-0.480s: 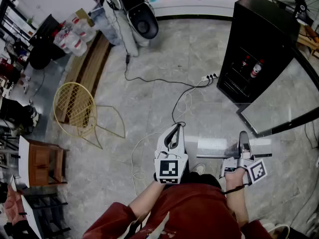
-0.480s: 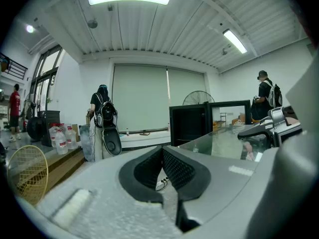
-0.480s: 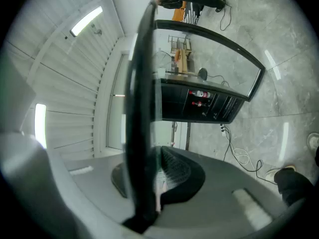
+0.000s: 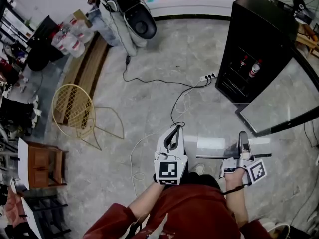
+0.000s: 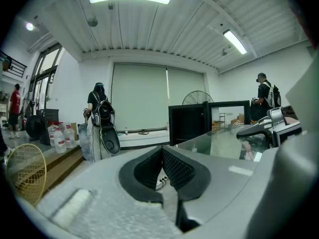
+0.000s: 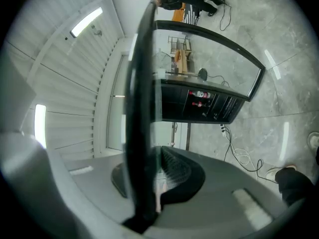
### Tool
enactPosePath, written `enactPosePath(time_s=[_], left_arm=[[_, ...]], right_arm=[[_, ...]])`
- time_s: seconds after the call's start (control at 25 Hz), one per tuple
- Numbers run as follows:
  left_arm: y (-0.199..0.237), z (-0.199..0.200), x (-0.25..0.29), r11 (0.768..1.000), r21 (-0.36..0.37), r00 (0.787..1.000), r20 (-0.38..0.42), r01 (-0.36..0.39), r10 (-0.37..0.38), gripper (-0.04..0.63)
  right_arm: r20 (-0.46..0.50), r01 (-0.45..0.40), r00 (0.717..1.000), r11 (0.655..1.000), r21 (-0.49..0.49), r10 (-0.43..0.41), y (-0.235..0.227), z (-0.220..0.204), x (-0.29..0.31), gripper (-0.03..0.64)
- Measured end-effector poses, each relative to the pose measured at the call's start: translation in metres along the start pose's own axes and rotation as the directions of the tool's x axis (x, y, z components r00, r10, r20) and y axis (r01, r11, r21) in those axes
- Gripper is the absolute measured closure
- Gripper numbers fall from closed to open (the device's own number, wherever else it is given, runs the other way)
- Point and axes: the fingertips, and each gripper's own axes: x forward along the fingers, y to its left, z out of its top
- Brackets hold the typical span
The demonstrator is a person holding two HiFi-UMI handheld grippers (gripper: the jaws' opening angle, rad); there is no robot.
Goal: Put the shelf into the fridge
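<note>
Two tools. Right tool [image 6: 158,178] pinches the dark rim of the shelf [image 4: 215,146], a flat, rectangular pane of clear glass with a black edge strip. The pane is held level above the grey marbled floor [image 4: 149,59], long axis left-right in the head view, well short of the boxy black fridge [image 4: 259,34]. Left tool [image 5: 162,152] is pressed together, empty.

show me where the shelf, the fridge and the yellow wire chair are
shelf [image 4: 212,147], head view, middle of the glass pane
fridge [image 4: 255,34], head view, black casing above the bottles
yellow wire chair [image 4: 72,106], head view, round mesh part
</note>
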Motion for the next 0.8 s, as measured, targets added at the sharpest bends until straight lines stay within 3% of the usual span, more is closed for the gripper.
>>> enactPosePath(time_s=[0.32,0.56,0.8], left_arm=[[0.006,-0.007,0.019,1.000,-0.003,1.000,-0.026,0.001,-0.001,0.595],[0.028,-0.006,0.048,1.000,-0.015,0.999,-0.042,0.010,-0.010,0.595],[0.051,-0.012,0.097,0.999,-0.028,0.997,-0.077,0.020,-0.022,0.595]], right_arm=[[-0.015,0.017,1.000,1.000,0.000,-0.017,-0.010,-0.004,0.020,0.604],[0.018,0.061,0.998,0.996,0.064,-0.062,-0.016,-0.014,0.053,0.606],[-0.013,0.081,0.997,0.996,0.022,-0.081,-0.022,-0.022,0.104,0.604]])
